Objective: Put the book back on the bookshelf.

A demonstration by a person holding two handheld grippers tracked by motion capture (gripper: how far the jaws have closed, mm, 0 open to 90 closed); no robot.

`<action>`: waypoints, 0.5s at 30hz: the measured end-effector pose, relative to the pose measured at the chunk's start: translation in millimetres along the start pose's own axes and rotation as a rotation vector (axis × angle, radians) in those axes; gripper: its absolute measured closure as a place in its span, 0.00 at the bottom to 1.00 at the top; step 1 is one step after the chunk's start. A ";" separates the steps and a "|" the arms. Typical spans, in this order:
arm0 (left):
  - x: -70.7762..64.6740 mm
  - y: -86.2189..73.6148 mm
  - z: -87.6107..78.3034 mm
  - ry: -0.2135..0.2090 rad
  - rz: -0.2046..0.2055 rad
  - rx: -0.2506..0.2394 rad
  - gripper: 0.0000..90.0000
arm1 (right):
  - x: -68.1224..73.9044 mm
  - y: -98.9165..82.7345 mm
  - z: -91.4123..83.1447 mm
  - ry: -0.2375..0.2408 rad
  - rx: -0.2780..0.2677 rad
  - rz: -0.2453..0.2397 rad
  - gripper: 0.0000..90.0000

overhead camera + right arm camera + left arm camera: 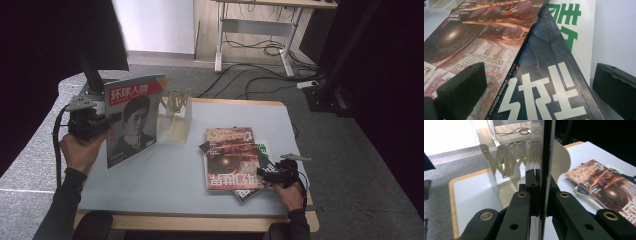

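- Left gripper (107, 122) is clamped on the left edge of the portrait magazine (132, 120), holding it upright w/ the cover facing us, over the left side of the table (165, 175).
- Key relation imo: the wooden rack (177, 117) sits just right of the mag and a bit farther back. The mag's long axis runs vertical, so we'd guess it goes in standing up, moving rightward.
- In the left gripper view we see the mag edge-on between the jaws, rack slats (506, 160) right behind it.
- Left hand is def nearer the rack; right is well apart.
- Mag look: red title band up top, b/w portrait below, thin and glossy.
- Right gripper (265, 175) has jaws wide, nothing held, resting low at the near right edge of the stack of magazines (232, 160), pads (464, 82) either side of the dark cover's corner.
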State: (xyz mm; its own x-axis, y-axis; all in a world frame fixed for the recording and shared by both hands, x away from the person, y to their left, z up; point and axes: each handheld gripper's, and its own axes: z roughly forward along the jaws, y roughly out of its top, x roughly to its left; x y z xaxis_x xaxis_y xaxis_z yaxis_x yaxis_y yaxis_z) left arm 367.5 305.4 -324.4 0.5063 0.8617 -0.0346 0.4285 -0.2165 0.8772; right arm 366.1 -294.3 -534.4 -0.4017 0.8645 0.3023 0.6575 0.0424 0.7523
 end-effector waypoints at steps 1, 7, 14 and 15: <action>1.9 -0.1 -0.2 0.007 -0.003 0.000 0.96 | -0.2 0.0 0.0 0.002 0.001 0.002 0.00; 13.6 -1.7 -0.6 0.048 -0.026 -0.007 0.96 | -0.8 -0.4 0.3 0.005 0.000 0.009 0.00; 22.2 -1.6 5.4 0.066 -0.051 -0.020 0.96 | -1.5 -0.6 0.5 0.011 0.001 0.016 0.00; 23.3 0.3 9.3 0.068 -0.054 -0.022 0.96 | -1.7 -0.6 0.6 0.012 0.001 0.017 0.00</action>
State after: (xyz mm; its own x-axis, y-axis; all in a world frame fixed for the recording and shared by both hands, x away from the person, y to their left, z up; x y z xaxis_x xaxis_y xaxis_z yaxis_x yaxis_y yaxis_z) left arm 386.3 321.2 -329.4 0.4311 0.9009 -0.0500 0.4365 -0.1597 0.8854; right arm 366.7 -295.5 -535.7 -0.3982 0.8588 0.3223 0.6652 0.0284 0.7461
